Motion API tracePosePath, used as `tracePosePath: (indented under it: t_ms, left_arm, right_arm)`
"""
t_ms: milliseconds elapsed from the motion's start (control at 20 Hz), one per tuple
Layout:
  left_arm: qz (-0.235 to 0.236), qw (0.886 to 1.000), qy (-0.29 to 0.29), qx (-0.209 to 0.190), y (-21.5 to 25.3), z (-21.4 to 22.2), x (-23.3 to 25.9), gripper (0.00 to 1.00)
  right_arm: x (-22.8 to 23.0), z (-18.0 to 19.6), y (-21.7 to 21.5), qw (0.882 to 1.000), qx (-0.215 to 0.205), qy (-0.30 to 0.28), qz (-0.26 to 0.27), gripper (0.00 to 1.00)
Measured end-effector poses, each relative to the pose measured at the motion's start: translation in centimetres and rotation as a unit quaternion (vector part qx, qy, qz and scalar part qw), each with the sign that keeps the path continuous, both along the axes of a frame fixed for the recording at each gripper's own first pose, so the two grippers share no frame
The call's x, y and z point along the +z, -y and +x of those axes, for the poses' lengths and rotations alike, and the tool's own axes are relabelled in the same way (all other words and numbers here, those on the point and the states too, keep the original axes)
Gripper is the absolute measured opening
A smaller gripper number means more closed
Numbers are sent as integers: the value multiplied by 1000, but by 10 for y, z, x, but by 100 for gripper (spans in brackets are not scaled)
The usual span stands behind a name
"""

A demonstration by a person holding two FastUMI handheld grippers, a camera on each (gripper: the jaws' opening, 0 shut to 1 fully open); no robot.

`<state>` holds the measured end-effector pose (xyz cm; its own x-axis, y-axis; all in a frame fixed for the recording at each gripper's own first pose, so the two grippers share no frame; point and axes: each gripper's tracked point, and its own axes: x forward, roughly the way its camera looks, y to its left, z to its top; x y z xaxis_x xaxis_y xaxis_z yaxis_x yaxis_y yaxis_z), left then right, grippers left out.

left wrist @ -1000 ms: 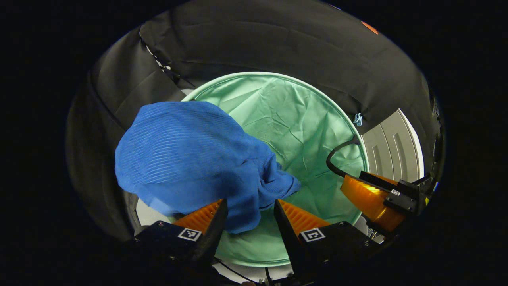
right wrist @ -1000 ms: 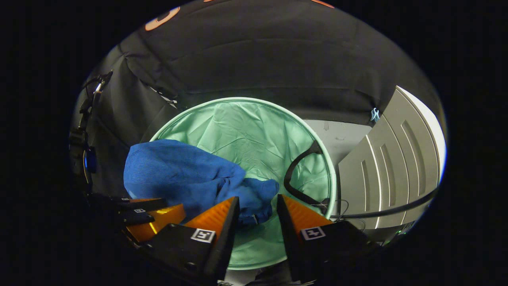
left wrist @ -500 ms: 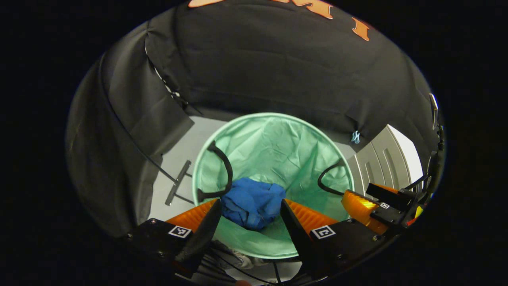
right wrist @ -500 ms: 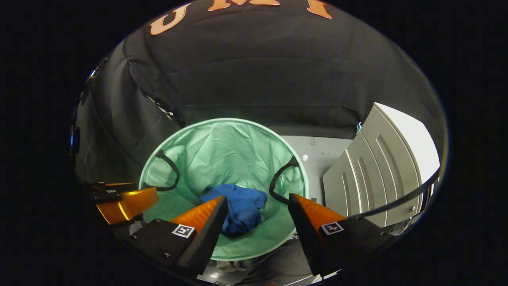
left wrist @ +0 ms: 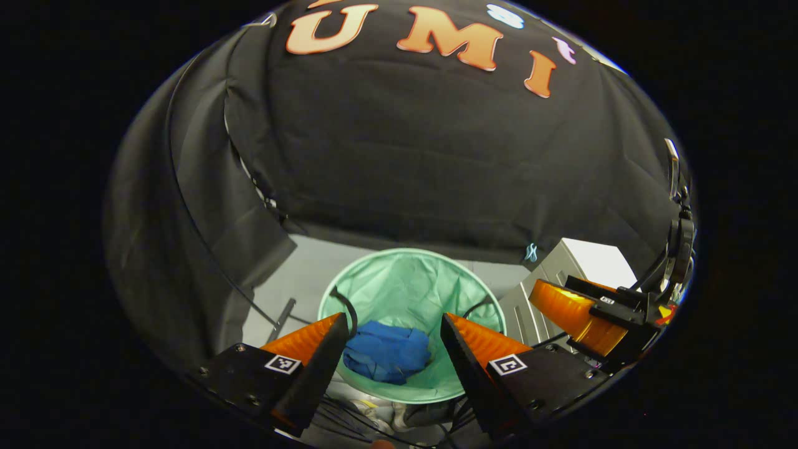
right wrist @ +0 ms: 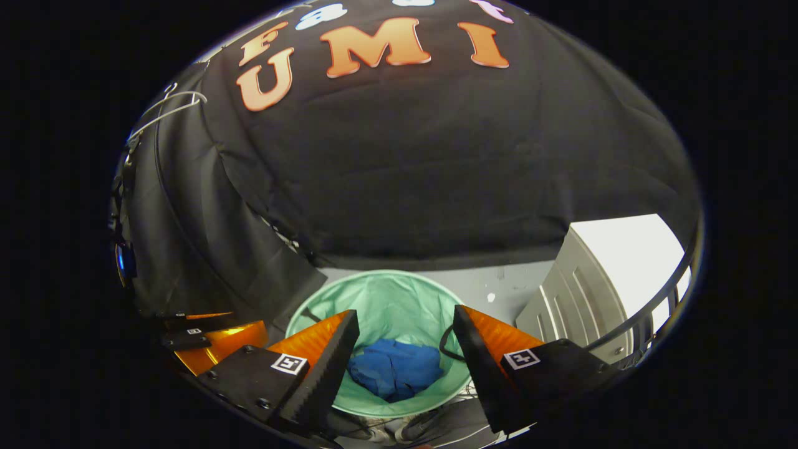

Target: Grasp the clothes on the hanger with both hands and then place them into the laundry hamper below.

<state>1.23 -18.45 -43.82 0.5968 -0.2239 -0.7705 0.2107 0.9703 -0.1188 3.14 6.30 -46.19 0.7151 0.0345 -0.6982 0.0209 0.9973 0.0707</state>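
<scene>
Clothes (left wrist: 388, 358) lie bunched inside the laundry hamper (left wrist: 411, 284), both the left tool (left wrist: 391, 340) and right tool (right wrist: 405, 333) wide and empty, so the task looks done.

creased thin cloth hamper (left wrist: 408, 284) holds crumpled matt blue knit clothes (left wrist: 388, 358).

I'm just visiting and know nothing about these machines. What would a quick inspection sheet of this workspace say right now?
Surface: pale grey floor, hamper standing on it.
Job's things: blue garment lies crumpled inside the green laundry hamper; hanger hangs bare at upper left of the right gripper view.
Clutter: nothing seen.
Grippers: left gripper open, above the hamper, holding nothing; right gripper open, likewise empty.
Cables: thin dark cables near the hamper's front edge.
Surroundings: black cloth wall; grey panelled cabinet at right.
</scene>
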Motion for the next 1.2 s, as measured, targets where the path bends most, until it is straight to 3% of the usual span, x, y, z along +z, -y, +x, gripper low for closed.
tracePosePath:
  t_ms: [250,300,350,500,650,700,800,1100,1150,1200]
  left_arm:
    - [-12,997,80,9,2,33,89,95]
    - [-16,995,98,14,1,38,111,95]
    - [-23,992,121,18,-1,44,139,95]
    - [-37,980,193,33,-6,50,212,95]
    - [-44,964,259,37,-16,47,269,95]
    - [-43,959,277,38,-20,47,280,94]
    - [-35,950,307,44,-31,51,296,90]
    - [-29,927,369,55,-37,52,313,91]
    - [-27,926,373,59,-39,52,315,91]
    - [-27,925,374,62,-39,49,318,92]
  right_arm:
    - [118,53,-20,991,65,93,-69,99]
    - [145,62,-30,988,73,113,-74,90]
    - [169,66,-37,985,78,131,-76,98]
    - [233,59,-48,974,89,188,-87,96]
    - [265,37,-56,968,90,221,-74,94]
    - [273,33,-59,967,92,229,-60,100]
    - [293,30,-65,964,93,247,-39,96]
    - [348,21,-61,945,84,311,-59,94]
    - [351,20,-60,943,82,316,-58,100]
    - [353,16,-60,943,81,319,-54,100]
